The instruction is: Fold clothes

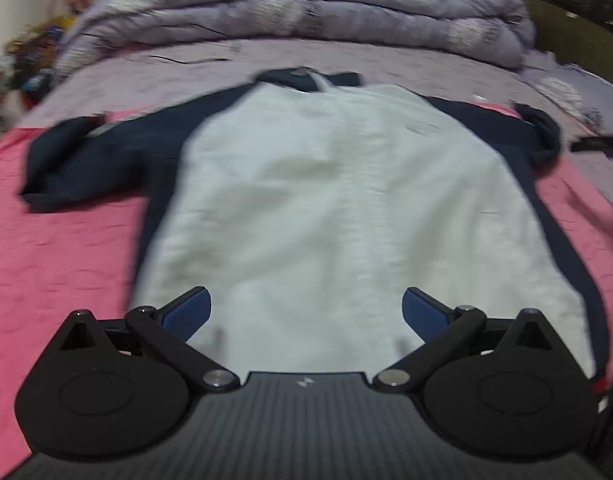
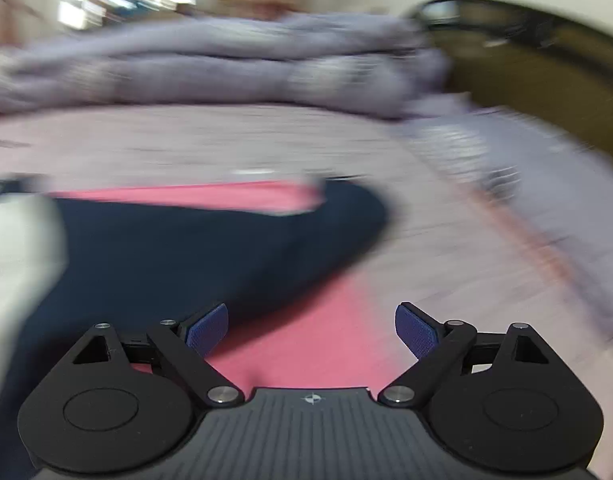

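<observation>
A shirt (image 1: 326, 208) with a white body and navy sleeves lies spread flat on the bed, collar at the far end. My left gripper (image 1: 306, 312) hovers open over the shirt's near hem, with nothing between its blue pads. In the right wrist view, my right gripper (image 2: 311, 330) is open above the pink sheet (image 2: 306, 344), just right of the shirt's navy sleeve (image 2: 194, 248). A sliver of the white body (image 2: 14, 256) shows at the left edge. This view is motion-blurred.
A folded grey-lilac quilt (image 1: 306, 16) lies across the far end of the bed. A pink sheet (image 1: 46, 264) covers the near half, a lilac sheet (image 1: 186, 76) the far half. A dark headboard (image 2: 546, 64) stands at the far right. Clutter sits beyond the bed's left side.
</observation>
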The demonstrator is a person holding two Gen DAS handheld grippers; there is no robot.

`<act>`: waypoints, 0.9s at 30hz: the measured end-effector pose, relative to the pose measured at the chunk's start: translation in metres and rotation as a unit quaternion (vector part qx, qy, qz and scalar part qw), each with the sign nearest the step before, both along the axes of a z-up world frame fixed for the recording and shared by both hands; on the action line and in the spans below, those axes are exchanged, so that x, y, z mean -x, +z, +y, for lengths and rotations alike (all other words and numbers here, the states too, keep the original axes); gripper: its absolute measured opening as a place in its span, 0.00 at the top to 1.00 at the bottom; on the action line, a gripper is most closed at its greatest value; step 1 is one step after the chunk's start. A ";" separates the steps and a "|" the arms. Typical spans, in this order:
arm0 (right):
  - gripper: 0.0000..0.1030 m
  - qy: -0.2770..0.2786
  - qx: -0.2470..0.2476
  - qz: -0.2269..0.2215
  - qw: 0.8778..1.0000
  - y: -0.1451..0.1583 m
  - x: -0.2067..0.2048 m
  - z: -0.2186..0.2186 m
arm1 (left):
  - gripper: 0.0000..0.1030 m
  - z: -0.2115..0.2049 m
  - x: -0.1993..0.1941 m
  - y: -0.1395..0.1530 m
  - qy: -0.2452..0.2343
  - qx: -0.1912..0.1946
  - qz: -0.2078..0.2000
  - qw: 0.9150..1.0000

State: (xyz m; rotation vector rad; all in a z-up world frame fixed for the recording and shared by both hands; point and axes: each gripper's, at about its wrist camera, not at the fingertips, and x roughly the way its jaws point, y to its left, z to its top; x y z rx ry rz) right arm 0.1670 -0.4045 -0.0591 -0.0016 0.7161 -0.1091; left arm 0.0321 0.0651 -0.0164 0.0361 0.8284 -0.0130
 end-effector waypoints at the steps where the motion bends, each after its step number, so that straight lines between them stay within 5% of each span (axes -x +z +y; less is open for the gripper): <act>1: 0.11 0.037 -0.034 -0.005 0.999 0.005 0.022 0.013 | 0.00 0.012 0.008 0.002 0.017 -0.010 -0.003 1.000; 5: 0.22 0.169 -0.113 -0.039 0.978 0.019 0.109 0.093 | 0.00 0.048 0.041 0.000 0.071 -0.036 0.004 0.997; 8: 0.28 0.260 -0.121 -0.028 0.958 0.017 0.141 0.167 | 0.00 0.062 0.062 -0.008 0.101 -0.048 0.017 0.994; 11: 0.42 0.230 -0.054 -0.015 0.972 0.006 0.144 0.162 | 0.00 0.064 0.075 -0.017 0.112 -0.046 0.028 0.992; 16: 0.39 0.177 0.057 0.007 0.983 -0.011 0.147 0.153 | 0.00 0.056 0.087 -0.028 0.087 -0.025 0.046 0.995; 20: 0.33 0.132 0.143 0.025 0.981 -0.024 0.150 0.145 | 0.00 0.037 0.092 -0.033 0.046 -0.049 0.054 0.996; 23: 0.39 0.113 0.114 0.017 0.987 0.000 0.157 0.127 | 0.00 0.024 0.101 -0.036 0.015 -0.060 0.054 0.997; 27: 0.29 0.204 0.101 -0.046 0.973 0.026 0.194 0.167 | 0.00 0.027 0.117 -0.028 0.032 -0.066 0.033 0.997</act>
